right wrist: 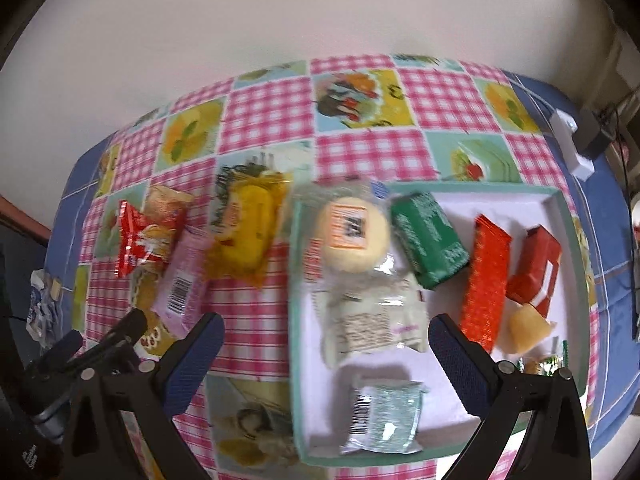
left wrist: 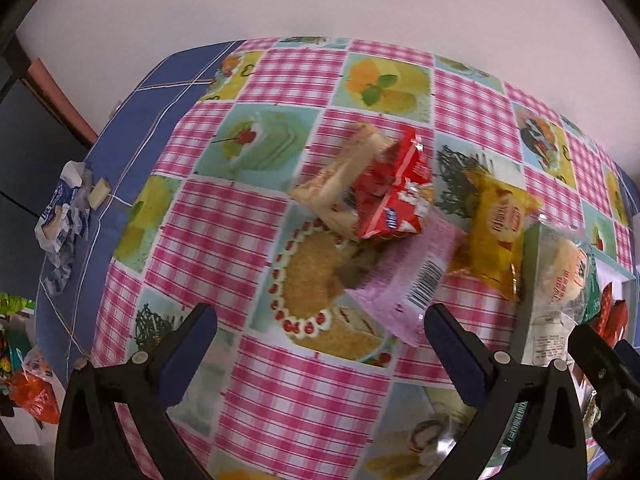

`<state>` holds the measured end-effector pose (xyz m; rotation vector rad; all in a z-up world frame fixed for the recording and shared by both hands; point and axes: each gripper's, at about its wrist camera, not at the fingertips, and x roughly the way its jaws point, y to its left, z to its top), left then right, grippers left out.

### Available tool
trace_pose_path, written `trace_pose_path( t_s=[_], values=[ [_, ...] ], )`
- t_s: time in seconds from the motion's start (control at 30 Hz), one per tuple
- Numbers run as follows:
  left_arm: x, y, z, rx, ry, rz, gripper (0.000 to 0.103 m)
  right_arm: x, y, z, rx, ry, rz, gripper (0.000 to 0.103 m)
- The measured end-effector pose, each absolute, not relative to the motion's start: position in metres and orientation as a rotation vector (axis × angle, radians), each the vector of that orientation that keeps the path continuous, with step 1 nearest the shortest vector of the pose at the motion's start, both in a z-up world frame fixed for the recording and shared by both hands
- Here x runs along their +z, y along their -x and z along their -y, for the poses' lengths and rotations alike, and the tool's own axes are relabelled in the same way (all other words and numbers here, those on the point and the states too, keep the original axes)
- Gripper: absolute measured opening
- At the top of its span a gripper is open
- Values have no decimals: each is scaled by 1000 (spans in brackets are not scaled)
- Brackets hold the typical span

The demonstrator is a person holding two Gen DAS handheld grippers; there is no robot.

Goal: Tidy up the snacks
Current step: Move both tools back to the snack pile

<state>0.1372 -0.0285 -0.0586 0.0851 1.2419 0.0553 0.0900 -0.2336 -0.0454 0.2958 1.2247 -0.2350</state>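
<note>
On surface: tray (right wrist: 560, 204) right; red pack (left wrist: 396, 196), pink pack (left wrist: 404, 280), yellow pack (left wrist: 496, 232) left of its edge
Left claw (left wrist: 320, 334): spread, empty; bare cloth beneath
Right claw (right wrist: 326, 340): spread, empty

A table under a pink-check tablecloth (left wrist: 248, 236) carries 4 loose snack packets, red (left wrist: 394, 196), beige (left wrist: 344, 178), pink (left wrist: 404, 280) and yellow (left wrist: 498, 228), beside a mint-rimmed tray (right wrist: 295, 320).
</note>
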Motion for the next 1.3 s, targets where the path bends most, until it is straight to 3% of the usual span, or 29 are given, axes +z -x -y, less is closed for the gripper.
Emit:
trace_pose_path(
  t_s=[0.37,0.73,1.3],
  values=[
    [-54,-143,-21,118,16,-1229,103,-26,-100,204,-195,-371,-1161,103],
    [-52,-148,-36,124,80,-1215,103,-54,-104,213,-212,-424,-1194,102],
    [-57,-171,-8,-2,201,-1170,103,-72,-127,217,-152,-468,-1159,79]
  ],
)
